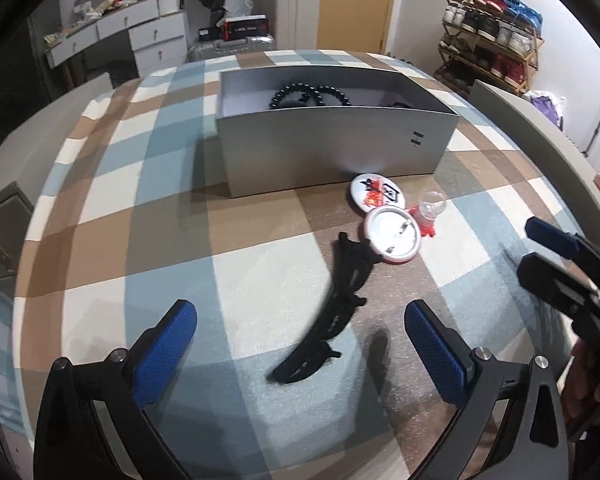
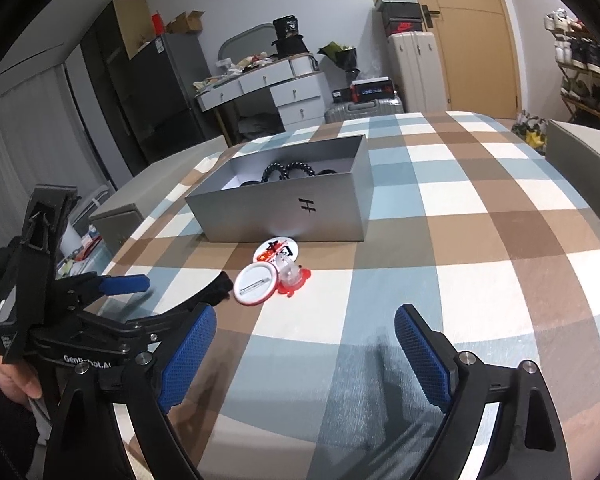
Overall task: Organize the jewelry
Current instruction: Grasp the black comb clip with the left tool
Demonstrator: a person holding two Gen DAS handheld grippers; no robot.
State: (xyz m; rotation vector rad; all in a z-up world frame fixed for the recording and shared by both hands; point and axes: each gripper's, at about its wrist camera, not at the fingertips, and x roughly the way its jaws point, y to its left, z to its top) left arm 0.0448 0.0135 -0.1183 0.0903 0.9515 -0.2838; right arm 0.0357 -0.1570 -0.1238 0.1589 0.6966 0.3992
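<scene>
Left wrist view showed one black strap point(image 1: 324, 312) lying on the checked tablecloth point(image 1: 180, 208), its long axis running from 7 o'clock toward 1 o'clock, upper end touching one of two round badges point(image 1: 394, 236). One grey box point(image 1: 332, 152) stood at 12 o'clock, black beads point(image 1: 312, 94) inside. Left gripper point(image 1: 300, 344) and right gripper point(image 2: 304, 344) were both spread wide, holding nothing.
</scene>
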